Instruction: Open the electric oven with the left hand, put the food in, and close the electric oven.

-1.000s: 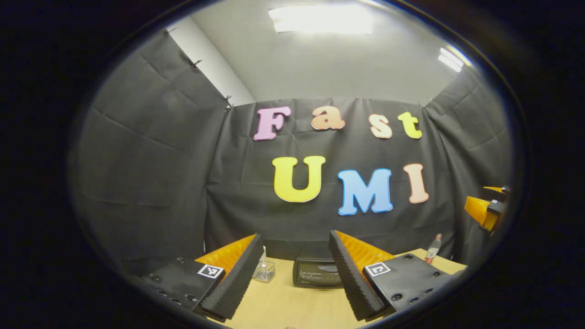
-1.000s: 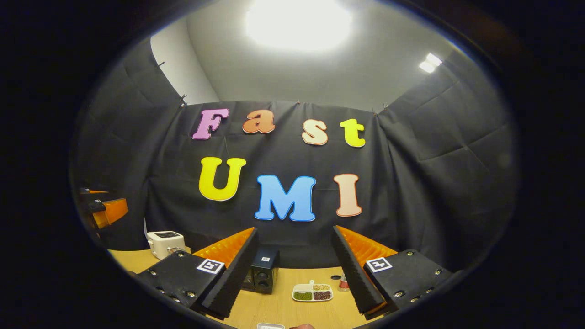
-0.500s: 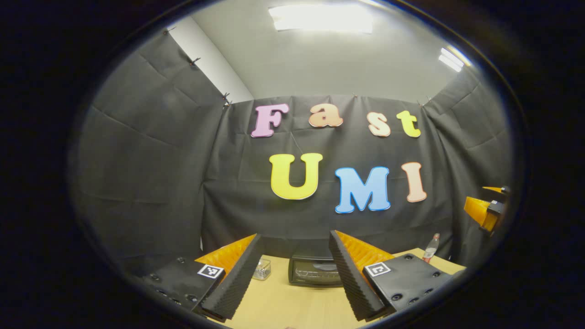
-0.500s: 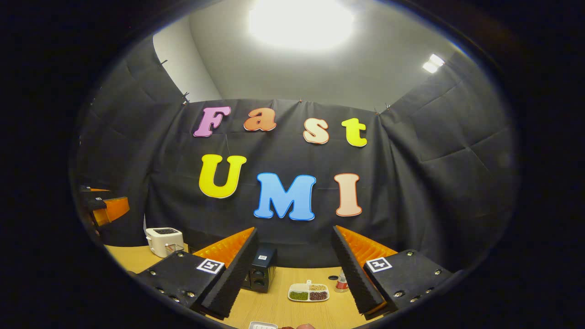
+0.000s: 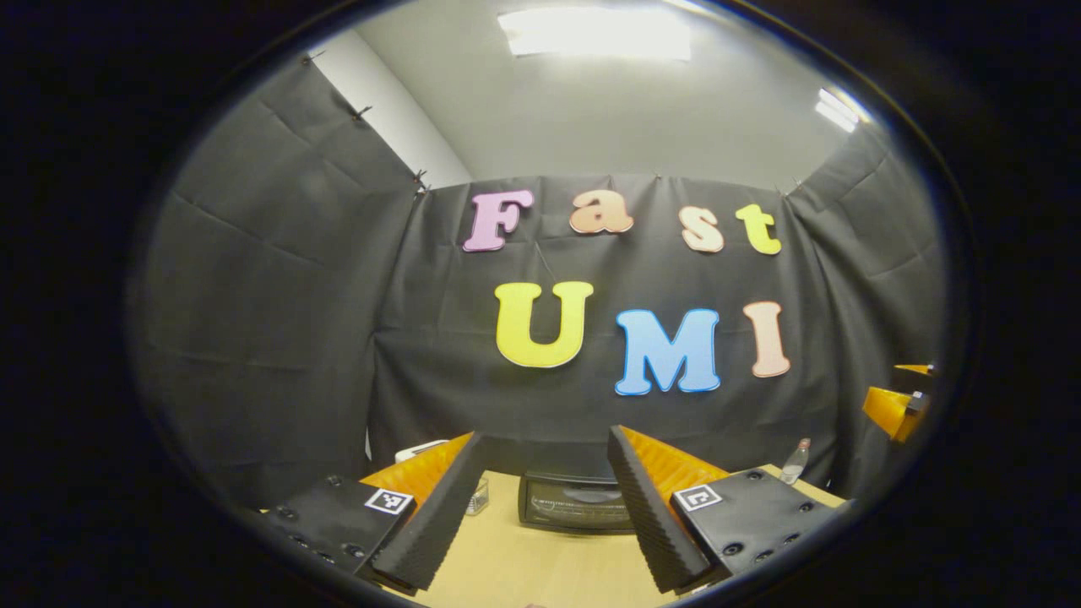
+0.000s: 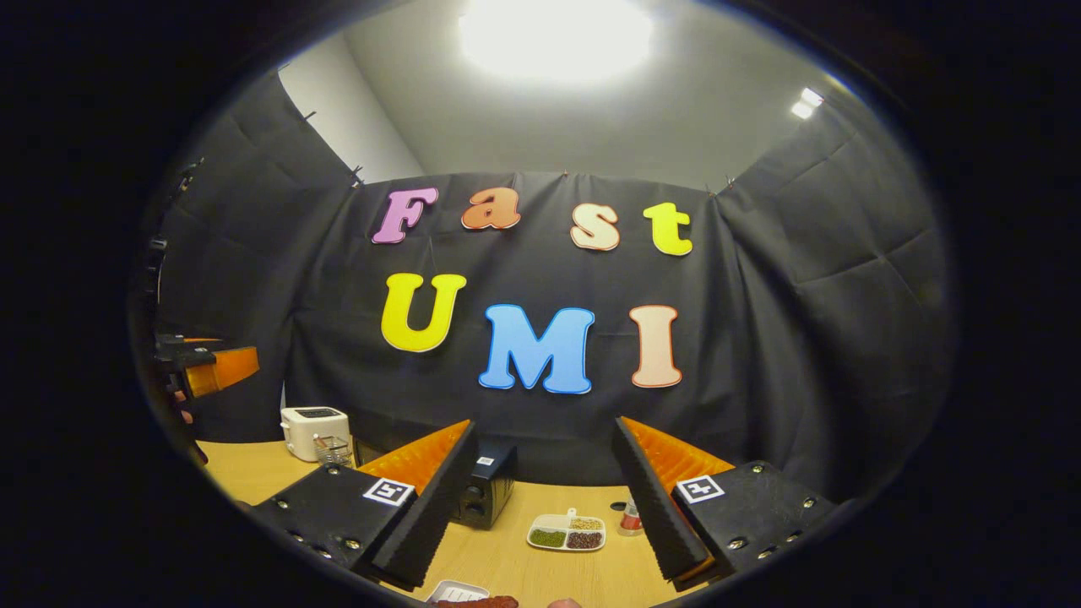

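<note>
With both sets of jaws held wide and empty, the closed oven (image 5: 577, 502) is seen far across the worktop (image 5: 507, 566), framed by the left gripper (image 5: 540, 507); its door is judged stiff and hinged, best taken along its top edge.

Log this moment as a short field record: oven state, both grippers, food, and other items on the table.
oven: black electric oven on the wooden table, door shut, straight ahead of the left gripper
left gripper: open, holding nothing, short of the oven
right gripper: open, holding nothing
food: reddish-brown piece beside a white tray, at the bottom edge of the right gripper view
other items: white toaster; divided dish of beans; clear bottle
task stage: oven not yet touched
</note>
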The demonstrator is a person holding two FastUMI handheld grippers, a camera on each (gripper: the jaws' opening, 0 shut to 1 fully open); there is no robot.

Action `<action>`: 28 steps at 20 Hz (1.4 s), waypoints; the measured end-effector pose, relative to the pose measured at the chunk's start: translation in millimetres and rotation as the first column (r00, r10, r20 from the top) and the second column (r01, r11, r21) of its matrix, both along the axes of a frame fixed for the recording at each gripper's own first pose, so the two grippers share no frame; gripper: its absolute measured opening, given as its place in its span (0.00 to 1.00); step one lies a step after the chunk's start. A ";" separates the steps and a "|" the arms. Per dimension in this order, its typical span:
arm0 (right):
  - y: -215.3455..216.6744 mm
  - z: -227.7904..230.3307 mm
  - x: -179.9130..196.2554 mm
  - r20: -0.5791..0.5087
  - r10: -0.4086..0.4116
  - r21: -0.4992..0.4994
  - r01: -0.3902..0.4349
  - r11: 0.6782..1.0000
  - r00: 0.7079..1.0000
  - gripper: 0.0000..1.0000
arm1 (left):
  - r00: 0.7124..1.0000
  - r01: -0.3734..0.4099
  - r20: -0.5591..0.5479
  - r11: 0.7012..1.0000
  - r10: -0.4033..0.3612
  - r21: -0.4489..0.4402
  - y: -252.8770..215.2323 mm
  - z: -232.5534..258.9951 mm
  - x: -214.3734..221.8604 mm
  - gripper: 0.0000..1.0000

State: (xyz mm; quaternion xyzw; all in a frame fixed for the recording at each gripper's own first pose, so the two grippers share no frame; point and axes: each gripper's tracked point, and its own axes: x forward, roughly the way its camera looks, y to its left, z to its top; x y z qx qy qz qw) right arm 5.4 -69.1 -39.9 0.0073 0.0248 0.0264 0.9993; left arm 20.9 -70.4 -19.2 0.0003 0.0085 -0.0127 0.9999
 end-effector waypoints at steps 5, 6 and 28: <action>-4.6 -7.8 5.2 -0.031 0.011 0.019 -0.010 1.000 0.999 0.97 | 1.000 0.023 -0.001 0.999 -0.023 0.024 -15.7 -7.5 22.5 0.98; -6.7 -4.8 7.2 -0.022 0.006 0.015 -0.006 1.000 1.000 0.97 | 0.999 0.035 -0.001 0.999 -0.035 0.015 -20.4 -10.7 30.6 0.98; -62.7 7.4 12.6 -0.042 -0.400 -0.163 0.389 0.907 0.916 0.97 | 0.938 0.223 -0.268 0.975 -0.219 -0.015 -108.7 -234.3 252.6 0.99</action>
